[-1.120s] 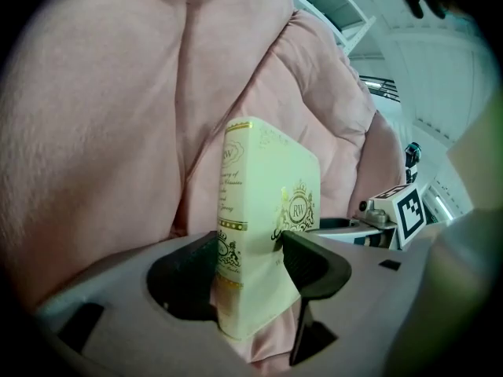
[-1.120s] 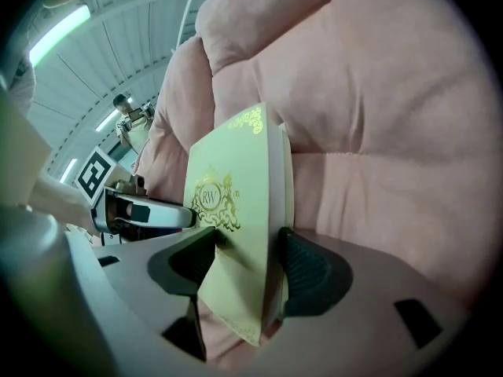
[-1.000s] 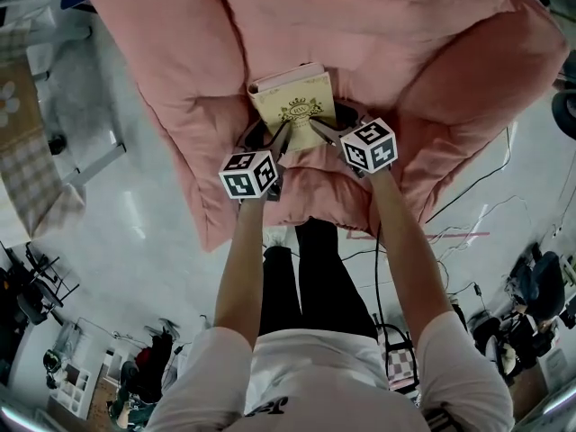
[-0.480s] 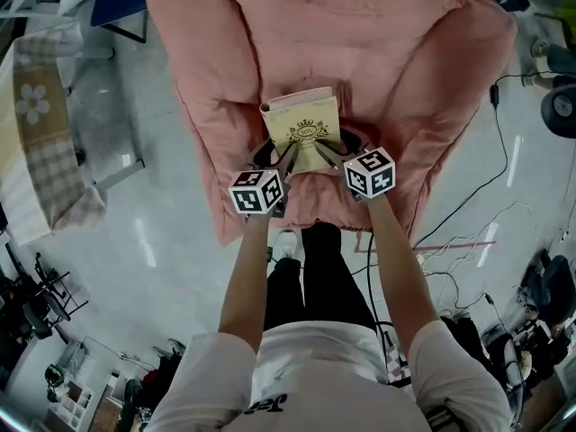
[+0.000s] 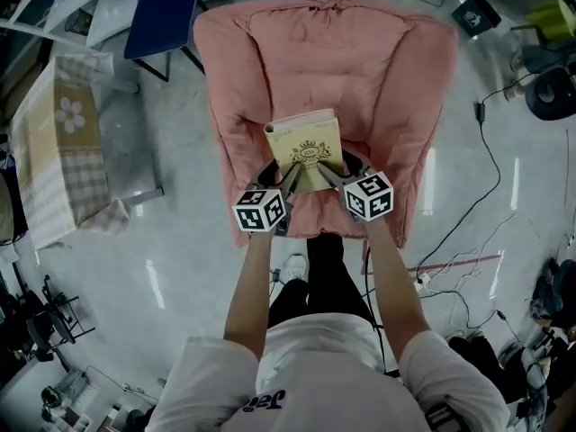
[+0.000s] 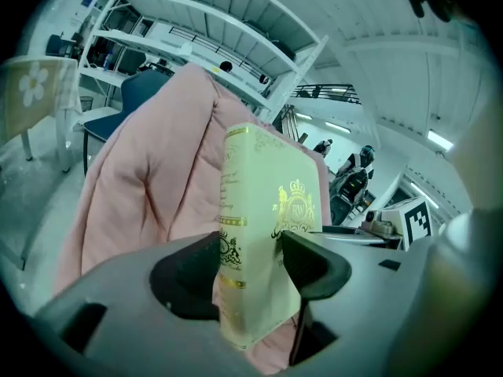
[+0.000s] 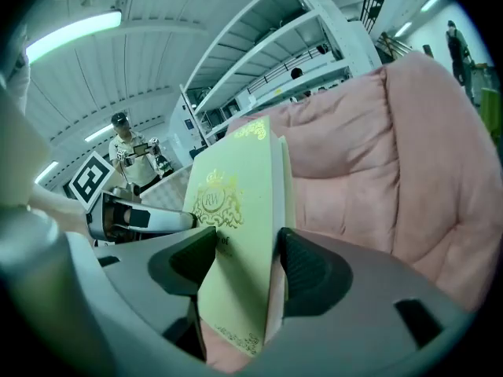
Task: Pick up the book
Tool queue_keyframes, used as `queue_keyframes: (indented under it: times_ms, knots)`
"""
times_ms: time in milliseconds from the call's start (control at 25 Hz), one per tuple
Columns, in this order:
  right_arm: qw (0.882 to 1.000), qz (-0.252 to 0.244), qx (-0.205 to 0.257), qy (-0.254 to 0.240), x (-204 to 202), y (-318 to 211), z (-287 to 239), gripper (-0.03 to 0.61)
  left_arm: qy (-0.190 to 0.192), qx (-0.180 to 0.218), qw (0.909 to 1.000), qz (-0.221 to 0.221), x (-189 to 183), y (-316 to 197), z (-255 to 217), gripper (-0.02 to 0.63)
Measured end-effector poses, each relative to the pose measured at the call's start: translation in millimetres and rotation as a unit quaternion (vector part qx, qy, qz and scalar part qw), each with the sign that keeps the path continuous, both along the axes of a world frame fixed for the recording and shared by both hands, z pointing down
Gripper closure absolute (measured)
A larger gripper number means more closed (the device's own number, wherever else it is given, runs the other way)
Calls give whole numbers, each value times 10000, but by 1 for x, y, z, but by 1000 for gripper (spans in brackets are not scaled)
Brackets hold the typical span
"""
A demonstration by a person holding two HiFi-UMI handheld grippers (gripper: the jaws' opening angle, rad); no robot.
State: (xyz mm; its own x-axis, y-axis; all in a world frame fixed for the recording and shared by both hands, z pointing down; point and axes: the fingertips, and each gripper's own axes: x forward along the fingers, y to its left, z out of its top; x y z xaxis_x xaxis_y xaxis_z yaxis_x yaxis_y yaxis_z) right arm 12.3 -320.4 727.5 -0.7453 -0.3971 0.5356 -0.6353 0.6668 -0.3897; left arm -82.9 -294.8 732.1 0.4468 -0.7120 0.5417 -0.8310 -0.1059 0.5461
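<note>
The book is a pale yellow hardback with a gold crest, held up in the air above the pink armchair. My left gripper is shut on its near left corner, by the spine. My right gripper is shut on the near right corner, at the page edge. In the left gripper view the book stands upright between the dark pads. In the right gripper view the book is clamped between both pads, with the left gripper beyond it.
A blue chair stands at the back left. A small table with a checked flower cloth is at the left. Cables run over the grey floor at the right. The person's legs are below the grippers.
Both grippers have risen with the book held between them. The armchair has shrunk in the head view and its whole outline now shows.
</note>
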Motion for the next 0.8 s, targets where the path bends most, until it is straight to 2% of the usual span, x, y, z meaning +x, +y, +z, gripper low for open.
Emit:
queue_keyframes:
  times_ms: [440, 800]
  knots:
    - [9938, 516, 906, -384, 14, 45, -131, 314, -230, 1103, 9934, 227, 11, 36, -132, 360]
    - [9808, 648, 1715, -667, 16, 84, -239, 314, -519, 2046, 9768, 371, 11, 72, -245, 360]
